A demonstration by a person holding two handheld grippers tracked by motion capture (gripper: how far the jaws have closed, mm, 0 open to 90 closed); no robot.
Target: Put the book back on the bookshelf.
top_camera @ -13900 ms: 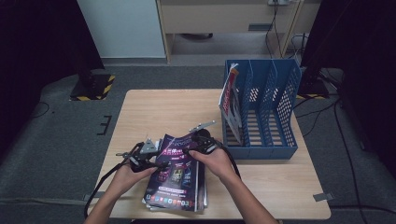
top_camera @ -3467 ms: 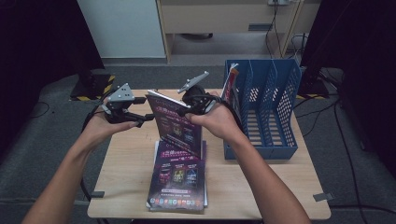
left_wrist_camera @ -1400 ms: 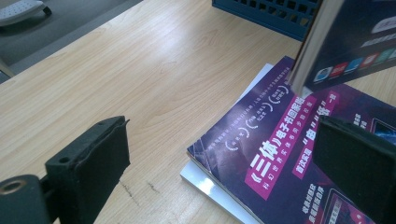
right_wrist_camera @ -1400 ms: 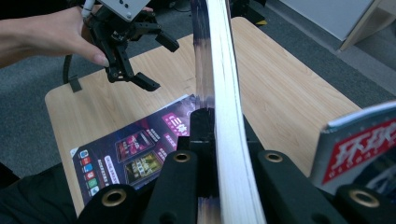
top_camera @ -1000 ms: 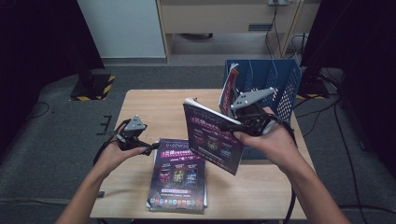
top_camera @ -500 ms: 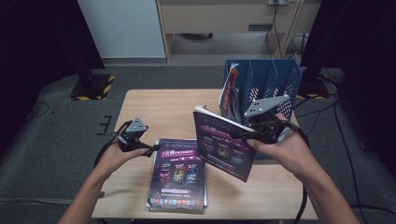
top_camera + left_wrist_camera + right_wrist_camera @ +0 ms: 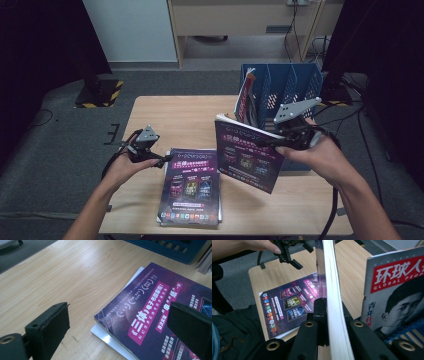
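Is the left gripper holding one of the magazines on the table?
No, the left gripper has open jaws with nothing pressed between them, above the corner of the magazine stack.

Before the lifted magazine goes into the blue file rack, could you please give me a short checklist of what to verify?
1. Grip: right hand-held gripper is shut on the lifted magazine, edge between the jaws: ok.
2. Magazine clear of the table: ok.
3. Free slot in the blue file rack: open compartments show beside the red-titled magazine: ok.
4. Magazine lined up with a slot: cannot tell.
5. Left hand-held gripper open, at the corner of the stack, out of the path: ok.
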